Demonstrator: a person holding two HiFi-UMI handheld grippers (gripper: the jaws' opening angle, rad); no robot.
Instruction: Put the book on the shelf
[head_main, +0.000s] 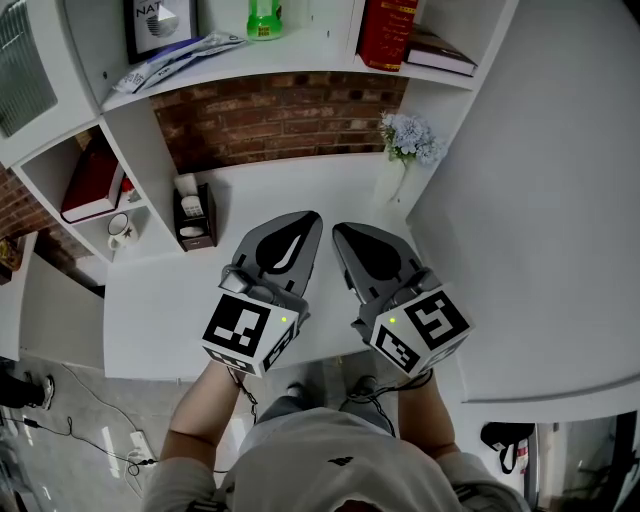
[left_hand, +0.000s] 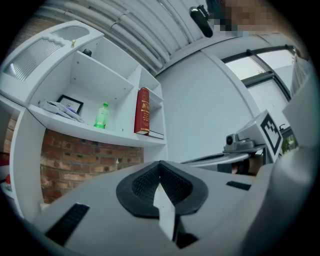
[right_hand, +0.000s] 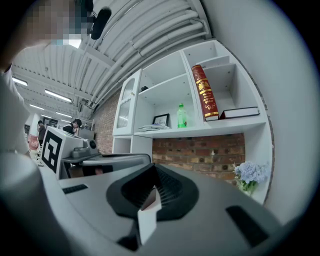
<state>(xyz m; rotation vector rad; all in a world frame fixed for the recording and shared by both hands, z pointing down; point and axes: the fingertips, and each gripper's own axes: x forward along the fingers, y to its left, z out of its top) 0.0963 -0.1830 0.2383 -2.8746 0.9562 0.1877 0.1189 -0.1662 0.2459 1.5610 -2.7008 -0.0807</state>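
A tall red book (head_main: 388, 30) (left_hand: 143, 111) (right_hand: 205, 92) stands upright in the right-hand cubby of the white shelf (head_main: 300, 55) (right_hand: 200, 131). A dark book (head_main: 440, 55) (right_hand: 240, 113) lies flat beside it. Both grippers hover side by side over the white desk (head_main: 300, 185), pointing toward the brick back wall, well below and short of the shelf. My left gripper (head_main: 305, 222) (left_hand: 160, 166) is shut with nothing in it. To its right, my right gripper (head_main: 345, 232) (right_hand: 152, 169) is likewise shut and holds nothing.
On the shelf stand a green bottle (head_main: 264, 18), a picture frame (head_main: 160, 25) and some packets (head_main: 175, 60). Another red book (head_main: 92, 185) leans in the lower left cubby. On the desk are a mug (head_main: 120, 232), a small dark box (head_main: 192, 215) and flowers (head_main: 410, 140).
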